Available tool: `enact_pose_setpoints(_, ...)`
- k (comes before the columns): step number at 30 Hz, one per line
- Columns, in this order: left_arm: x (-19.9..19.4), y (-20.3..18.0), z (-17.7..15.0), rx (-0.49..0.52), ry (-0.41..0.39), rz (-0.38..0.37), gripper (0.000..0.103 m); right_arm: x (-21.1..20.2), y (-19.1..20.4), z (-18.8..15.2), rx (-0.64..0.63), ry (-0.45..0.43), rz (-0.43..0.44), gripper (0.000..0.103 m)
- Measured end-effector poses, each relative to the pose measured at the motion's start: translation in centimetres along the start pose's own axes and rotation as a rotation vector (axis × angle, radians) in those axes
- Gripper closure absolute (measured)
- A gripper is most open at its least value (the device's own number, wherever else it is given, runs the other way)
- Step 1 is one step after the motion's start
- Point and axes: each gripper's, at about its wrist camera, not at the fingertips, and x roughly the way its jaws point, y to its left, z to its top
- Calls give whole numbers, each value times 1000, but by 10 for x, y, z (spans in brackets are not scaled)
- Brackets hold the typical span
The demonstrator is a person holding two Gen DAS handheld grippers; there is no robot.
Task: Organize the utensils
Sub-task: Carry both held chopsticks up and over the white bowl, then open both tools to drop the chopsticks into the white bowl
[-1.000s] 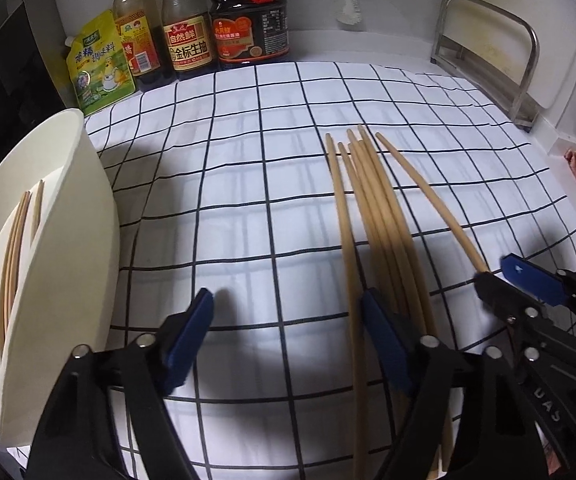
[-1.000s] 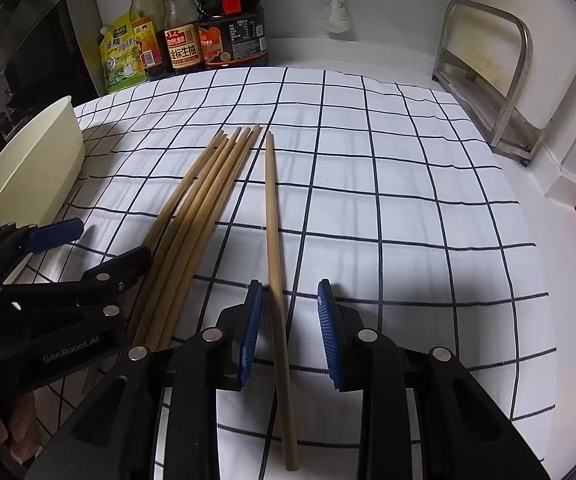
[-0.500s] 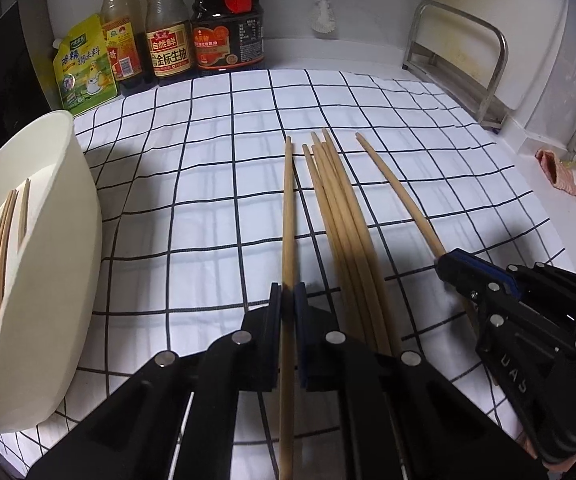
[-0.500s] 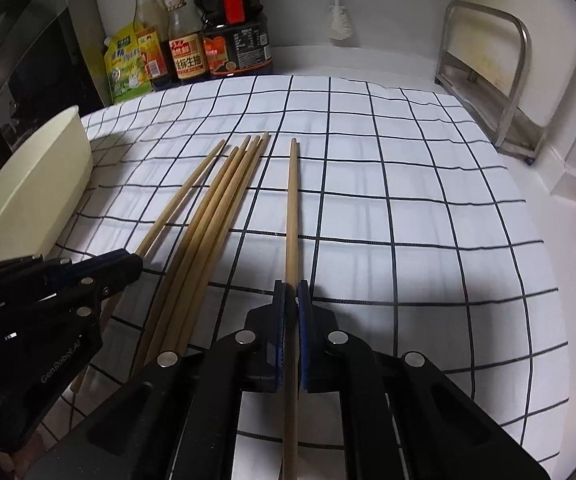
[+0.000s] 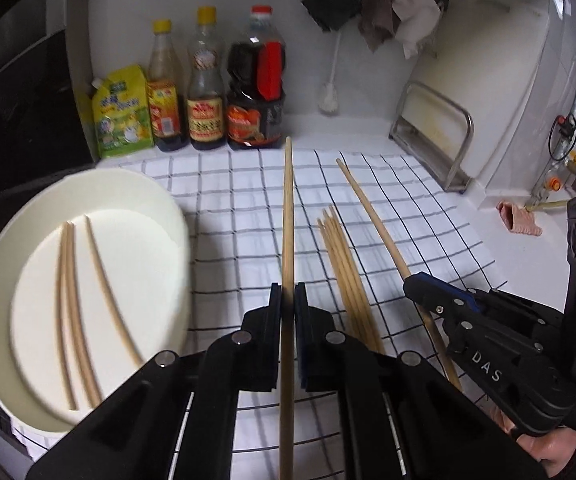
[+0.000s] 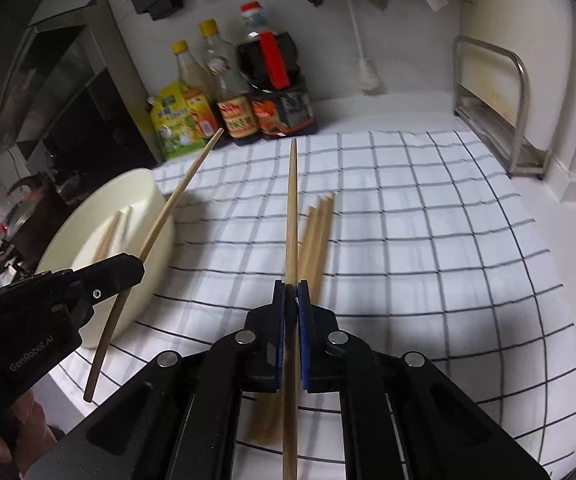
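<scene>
One chopstick [image 5: 287, 216] is clamped in the left gripper [image 5: 288, 300] and one stick [image 6: 291, 216] in the right gripper [image 6: 291, 300], both raised above the cloth [image 5: 228, 208]. Three sticks are seen in the bowl [image 5: 156, 188]; a bundle [image 5: 344, 264], perhaps four, is left on the cloth.

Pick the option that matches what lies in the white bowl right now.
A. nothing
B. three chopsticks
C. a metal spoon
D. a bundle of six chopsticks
B: the left wrist view shows three chopsticks lying on the floor of the white bowl, two close together and one a little apart, with no spoon among them.
</scene>
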Motion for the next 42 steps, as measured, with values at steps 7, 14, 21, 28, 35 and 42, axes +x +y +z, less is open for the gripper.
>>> enact_pose_setpoints(7,-26,77,7,-65,-47,72,96,20,72,26,-65,3,84,97)
enact_pose_setpoints(14,-32,153,-1,-150,-53,145,96,60,146,40,-148,44,167,97)
enact_pose_setpoints(21,-18,193,-15,-212,-25,156,96,105,191,36,-197,135,196,97)
enact_pose_setpoints(28,-4,208,-26,-250,11,166,95,123,202,31,-207,162,177,97)
enact_pose_setpoints(35,-7,212,-32,-267,5,191,53,118,198,30,-204,148,162,95)
enact_pose_setpoints(42,-18,207,-33,-264,-9,206,52,104,190,25,-201,130,146,95)
